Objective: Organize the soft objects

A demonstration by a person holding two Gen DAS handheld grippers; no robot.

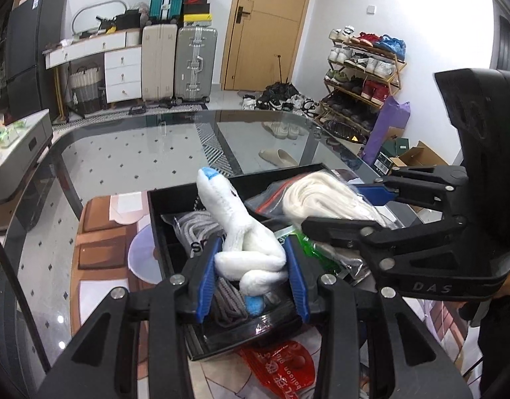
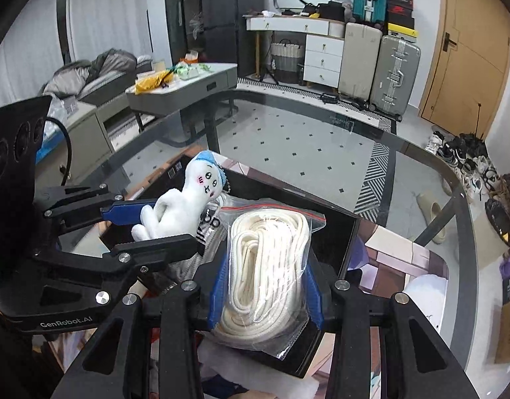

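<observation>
My left gripper (image 1: 251, 276) is shut on a white plush doll (image 1: 245, 239) with a blue cap, held over a black tray (image 1: 175, 199). The doll's face shows in the right wrist view (image 2: 188, 196). My right gripper (image 2: 265, 289) is shut on a clear zip bag of white rope (image 2: 268, 272), held above the same tray (image 2: 338, 232). The rope bag shows in the left wrist view (image 1: 324, 202) too. A bag of grey rope (image 1: 195, 229) lies in the tray under the doll.
The tray stands on a glass table (image 1: 122, 153). A red printed bag (image 1: 281, 369) and a green packet (image 1: 308, 246) lie near the tray. Suitcases (image 1: 178, 63), a shoe rack (image 1: 361, 76) and a door stand behind.
</observation>
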